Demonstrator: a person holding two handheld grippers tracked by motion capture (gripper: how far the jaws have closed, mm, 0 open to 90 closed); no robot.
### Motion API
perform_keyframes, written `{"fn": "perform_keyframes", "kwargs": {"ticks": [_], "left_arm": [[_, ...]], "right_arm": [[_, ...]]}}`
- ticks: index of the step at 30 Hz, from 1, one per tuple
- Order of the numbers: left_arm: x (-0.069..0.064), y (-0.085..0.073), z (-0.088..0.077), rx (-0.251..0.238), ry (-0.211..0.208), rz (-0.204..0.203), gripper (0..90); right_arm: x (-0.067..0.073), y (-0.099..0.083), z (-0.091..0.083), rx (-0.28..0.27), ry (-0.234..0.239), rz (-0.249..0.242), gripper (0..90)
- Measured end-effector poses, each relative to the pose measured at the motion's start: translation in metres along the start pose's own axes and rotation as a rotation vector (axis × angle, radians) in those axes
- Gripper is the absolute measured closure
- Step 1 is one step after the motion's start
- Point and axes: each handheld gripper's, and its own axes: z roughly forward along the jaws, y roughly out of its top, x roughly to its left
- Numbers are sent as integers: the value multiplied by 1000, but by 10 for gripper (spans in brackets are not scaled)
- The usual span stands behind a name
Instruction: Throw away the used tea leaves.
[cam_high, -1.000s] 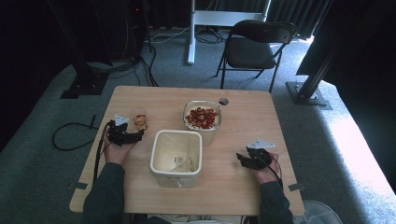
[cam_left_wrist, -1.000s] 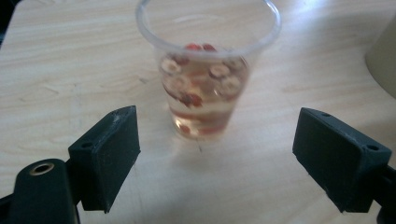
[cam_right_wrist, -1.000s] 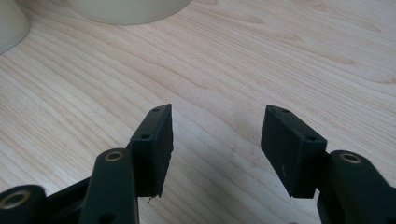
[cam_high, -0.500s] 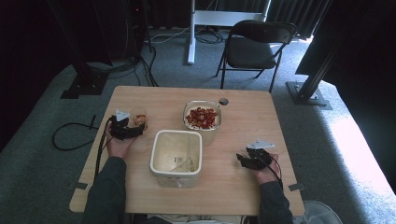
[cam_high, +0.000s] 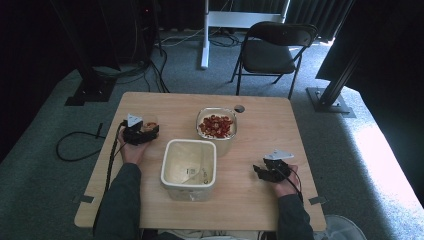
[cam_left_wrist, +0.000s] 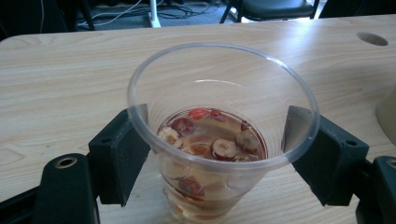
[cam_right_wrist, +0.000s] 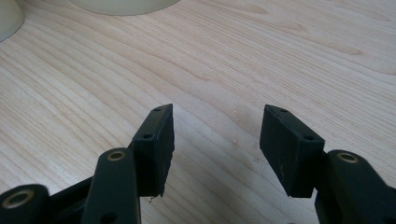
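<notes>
Where the left gripper (cam_left_wrist: 219, 154) meets the clear plastic cup (cam_left_wrist: 223, 135), its black blocky jaws flank the thin round wall, seemingly touching it, so a firm clamp isn't certain. Sliced red dates sit in the liquid inside. Since a second ago that hand has slid forward to the cup. Over bare pale woodgrain, the right gripper (cam_right_wrist: 215, 144) rests agape near the table (cam_high: 260, 210) edge, apart from the square cream tub (cam_high: 189, 168).

The desk (cam_high: 260, 200) carries one clear cup (cam_left_wrist: 223, 135), one glass bowl (cam_high: 217, 127) and one white tub (cam_high: 189, 167). Two grippers are present, one on the left (cam_high: 145, 131) and one on the right (cam_high: 263, 171). One chair (cam_high: 272, 47) stands beyond.
</notes>
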Motion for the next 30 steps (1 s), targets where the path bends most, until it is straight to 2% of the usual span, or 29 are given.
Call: {"fn": "perform_keyframes", "kwargs": {"ticks": [3,7,11,15,18,26,30], "left_arm": [[-1,1,2,-34,0,-24,238],[-2,0,5,-40,7,-27,244],[-4,-1,7,-44,25,2,243],[-4,-1,8,-38,47,11,247],[-5,-1,8,-40,53,17,279],[-6,-1,8,-41,72,31,297],[-10,-1,7,-40,73,57,302]], "right_arm": [[0,0,0,0,0,-1,443],[0,0,0,2,1,0,446],[0,0,1,2,2,0,446],[0,-1,0,0,2,-1,446],[0,-2,0,2,3,-1,446],[-1,-2,0,3,3,3,446],[-1,-3,1,5,3,4,447]]}}
